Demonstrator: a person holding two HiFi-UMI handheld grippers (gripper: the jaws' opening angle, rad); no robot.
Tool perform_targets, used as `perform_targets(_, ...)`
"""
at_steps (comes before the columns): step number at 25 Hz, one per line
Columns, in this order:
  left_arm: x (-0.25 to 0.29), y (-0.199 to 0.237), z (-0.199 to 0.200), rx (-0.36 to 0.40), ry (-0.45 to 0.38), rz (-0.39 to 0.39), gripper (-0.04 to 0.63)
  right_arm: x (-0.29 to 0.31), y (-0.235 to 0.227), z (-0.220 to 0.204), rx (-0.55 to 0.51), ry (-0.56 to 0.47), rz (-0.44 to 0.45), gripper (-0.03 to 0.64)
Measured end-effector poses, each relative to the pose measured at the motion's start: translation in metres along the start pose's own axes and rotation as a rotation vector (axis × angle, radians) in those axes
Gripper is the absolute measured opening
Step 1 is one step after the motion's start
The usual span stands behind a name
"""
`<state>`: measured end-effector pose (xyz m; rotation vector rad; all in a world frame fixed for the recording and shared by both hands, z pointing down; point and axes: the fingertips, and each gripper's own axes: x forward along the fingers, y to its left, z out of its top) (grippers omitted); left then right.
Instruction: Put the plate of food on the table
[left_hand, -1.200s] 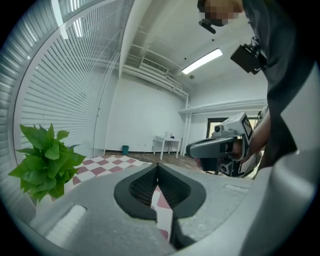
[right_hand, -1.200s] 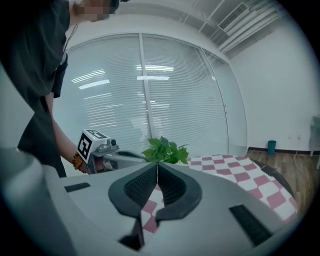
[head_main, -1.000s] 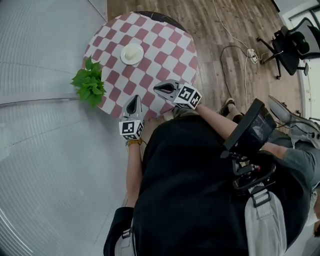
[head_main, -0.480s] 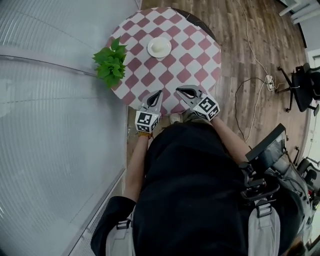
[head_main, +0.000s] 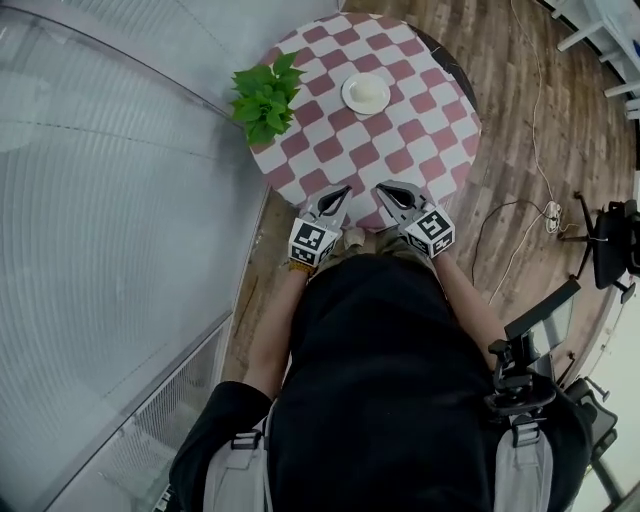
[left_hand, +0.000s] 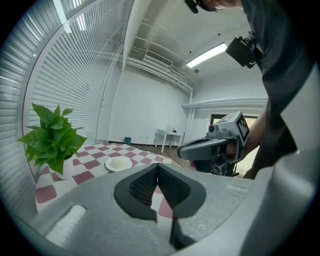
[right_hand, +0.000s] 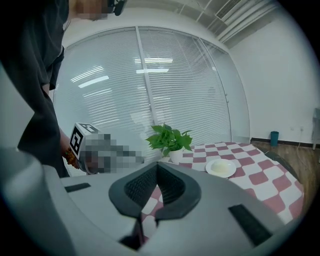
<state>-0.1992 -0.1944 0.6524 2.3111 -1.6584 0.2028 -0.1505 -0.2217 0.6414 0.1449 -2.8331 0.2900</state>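
A white plate (head_main: 366, 93) with a pale mound of food rests on the round table (head_main: 415, 125) with its red and white checked cloth, toward the far side. The plate (left_hand: 119, 163) also shows in the left gripper view, and the plate (right_hand: 220, 167) in the right gripper view. My left gripper (head_main: 338, 192) and right gripper (head_main: 388, 189) hover side by side over the table's near edge, well short of the plate. Both have their jaws closed tip to tip on nothing. The left gripper (left_hand: 157, 165) and the right gripper (right_hand: 157, 165) each show that in their own views.
A green potted plant (head_main: 265, 98) stands at the table's left edge, left of the plate. A curved wall of blinds (head_main: 110, 200) runs along the left. Cables (head_main: 540, 215) and an office chair (head_main: 610, 245) are on the wooden floor to the right.
The head view has swung, so the table now sits further right and up. Both grippers have drawn closer together at the near edge. The plate has stayed put on the table.
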Motion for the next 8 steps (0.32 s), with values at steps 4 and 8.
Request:
perform_targets(4,-0.017,-0.002,-0.007,-0.027,0.010,0.040,0.006,0.002,0.010,-0.001,0.007,0.011,0.037,0.009)
perform_targets(8,-0.037,-0.028,-0.020,-0.054,0.020,0.050,0.006,-0.016,0.026,-0.013,0.030,0.028,0.042,0.009)
